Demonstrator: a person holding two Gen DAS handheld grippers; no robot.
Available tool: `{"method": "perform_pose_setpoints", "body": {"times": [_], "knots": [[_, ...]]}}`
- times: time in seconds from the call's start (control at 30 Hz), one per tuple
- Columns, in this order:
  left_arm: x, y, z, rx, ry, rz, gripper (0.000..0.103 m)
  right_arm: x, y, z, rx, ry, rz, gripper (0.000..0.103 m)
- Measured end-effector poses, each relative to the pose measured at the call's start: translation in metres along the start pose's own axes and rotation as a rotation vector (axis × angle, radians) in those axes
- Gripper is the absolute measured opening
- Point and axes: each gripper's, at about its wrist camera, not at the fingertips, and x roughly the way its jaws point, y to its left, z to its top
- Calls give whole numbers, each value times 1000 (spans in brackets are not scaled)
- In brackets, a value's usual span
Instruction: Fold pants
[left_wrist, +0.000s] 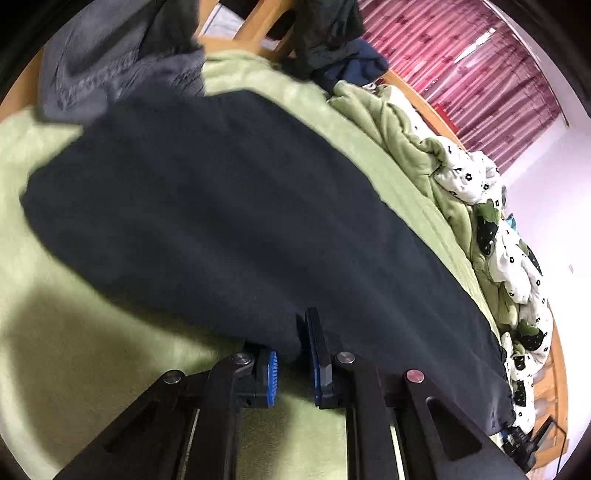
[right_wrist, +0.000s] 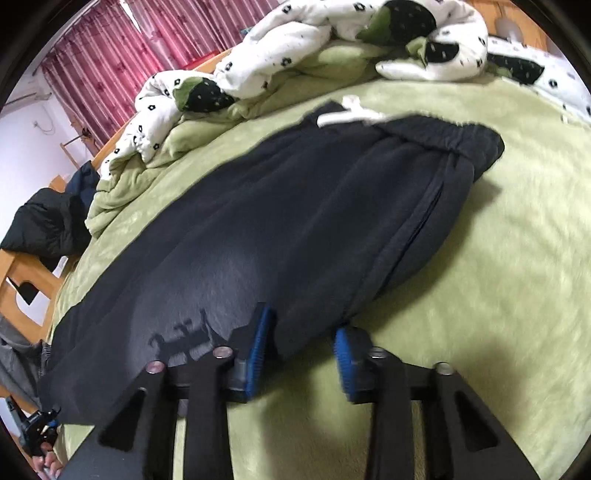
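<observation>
Dark pants (left_wrist: 229, 206) lie flat along a green blanket (left_wrist: 55, 332) on a bed, waistband (right_wrist: 436, 136) at the far end in the right wrist view. The left hand-held gripper (left_wrist: 291, 365) and right hand-held gripper (right_wrist: 303, 354) each straddle the near edge of the fabric, jaws parted, not yet clenched. A rumpled white patterned quilt (right_wrist: 266, 62) sits beyond, before red curtains (right_wrist: 99, 70).
</observation>
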Motion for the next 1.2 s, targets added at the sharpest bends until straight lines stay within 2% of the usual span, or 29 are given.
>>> {"method": "perform_pose_setpoints", "body": {"times": [0.13,0.23,0.37,0.53,0.67,0.77,0.8,0.83,0.87,0.93,0.97,1.0,1.1,1.2], "knots": [[-16,-31,12,128,-83,38,13,-19,23,22,-83,-72,43,25],[-19,-51,31,168,-143,26,13,-23,37,42,-126,-103,68,23],[5,-92,74,255,-191,47,13,-13,60,77,-163,-129,90,22],[54,-116,111,353,-229,128,13,30,89,122,-187,-133,106,22],[109,-114,131,303,-195,157,13,79,104,145,-184,-123,62,22],[137,-110,131,269,-155,201,15,126,109,157,-168,-57,17,22],[144,-110,131,272,-133,215,20,143,108,161,-147,-22,-7,23],[149,-112,130,286,-100,224,22,153,107,163,-127,4,-17,29],[148,-113,127,296,-89,221,27,161,104,164,-103,29,-12,40],[132,-118,121,318,-99,195,41,160,101,166,-86,33,5,55],[122,-120,118,322,-106,183,59,151,101,165,-91,8,8,62],[111,-121,115,325,-109,168,70,138,101,161,-104,-22,-3,64],[72,-116,95,346,-104,121,74,97,101,140,-167,-37,-16,67],[47,-98,68,341,-42,82,76,60,88,112,-211,-21,-27,69]]}}
